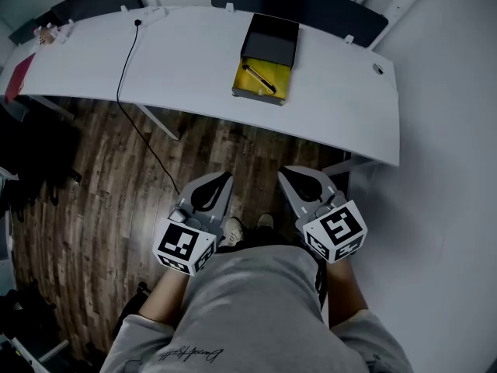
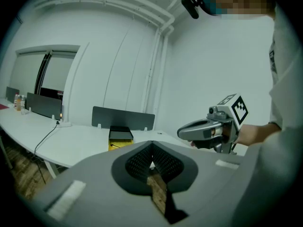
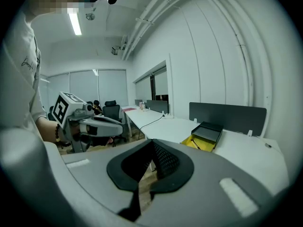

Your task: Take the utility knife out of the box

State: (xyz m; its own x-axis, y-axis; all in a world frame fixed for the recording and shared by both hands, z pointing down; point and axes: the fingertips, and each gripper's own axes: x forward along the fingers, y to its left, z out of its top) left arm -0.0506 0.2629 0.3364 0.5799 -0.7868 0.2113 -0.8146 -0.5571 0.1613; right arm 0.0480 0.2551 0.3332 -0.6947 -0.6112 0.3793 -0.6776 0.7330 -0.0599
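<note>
On the white table (image 1: 186, 68) lies an open box (image 1: 262, 82) with a yellow inside, its black lid (image 1: 270, 40) propped at the far end. The dark, slim utility knife (image 1: 258, 77) rests diagonally in the yellow part. Both grippers hang over the wooden floor, well short of the table's near edge and apart from the box. My left gripper (image 1: 227, 176) and right gripper (image 1: 283, 171) point toward the table, jaws shut and empty. The box also shows far ahead in the left gripper view (image 2: 120, 141) and in the right gripper view (image 3: 198, 143).
A black cable (image 1: 128, 61) runs across the table and down to the floor. Small bottles (image 1: 46, 33) and a red item (image 1: 19, 76) sit at the table's far left. Dark divider panels (image 1: 299, 2) line the back edge. A white wall (image 1: 450, 169) stands at the right.
</note>
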